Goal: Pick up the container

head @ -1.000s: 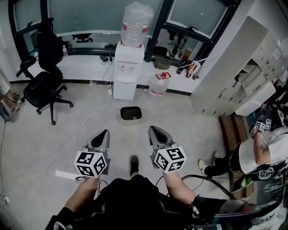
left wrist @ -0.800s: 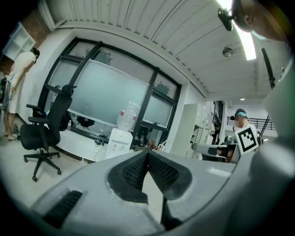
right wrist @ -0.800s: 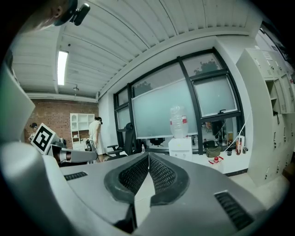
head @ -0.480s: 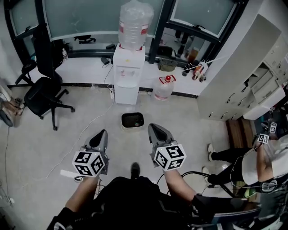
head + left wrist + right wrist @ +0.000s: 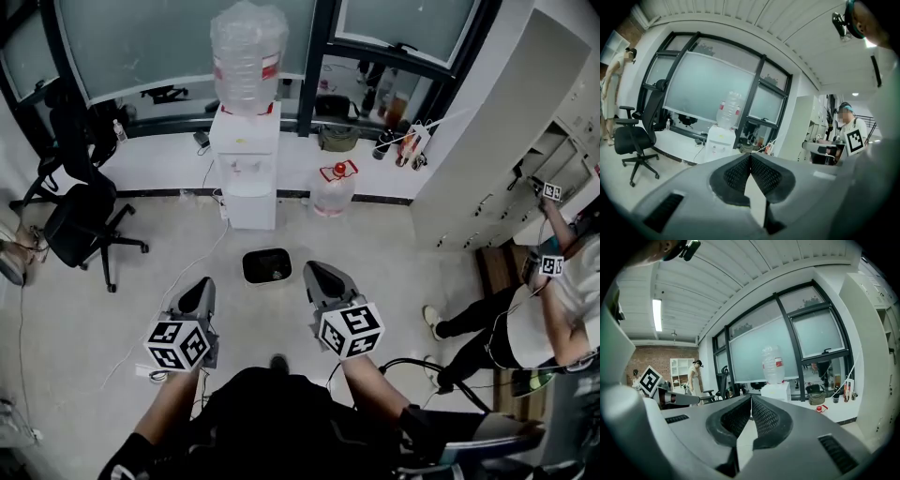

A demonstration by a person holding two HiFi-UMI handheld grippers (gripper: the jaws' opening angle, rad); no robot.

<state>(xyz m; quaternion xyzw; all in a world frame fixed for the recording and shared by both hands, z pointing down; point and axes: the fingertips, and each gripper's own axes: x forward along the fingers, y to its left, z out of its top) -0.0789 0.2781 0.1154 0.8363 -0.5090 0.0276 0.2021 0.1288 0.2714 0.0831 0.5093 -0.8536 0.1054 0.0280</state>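
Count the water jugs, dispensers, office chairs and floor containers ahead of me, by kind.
Water jugs: 2, upper jug and floor jug
Water dispenser: 1
Office chair: 1
Container: 1
Total: 5

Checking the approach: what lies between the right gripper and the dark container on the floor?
Only bare floor separates the right gripper from the container, as the head view shows.
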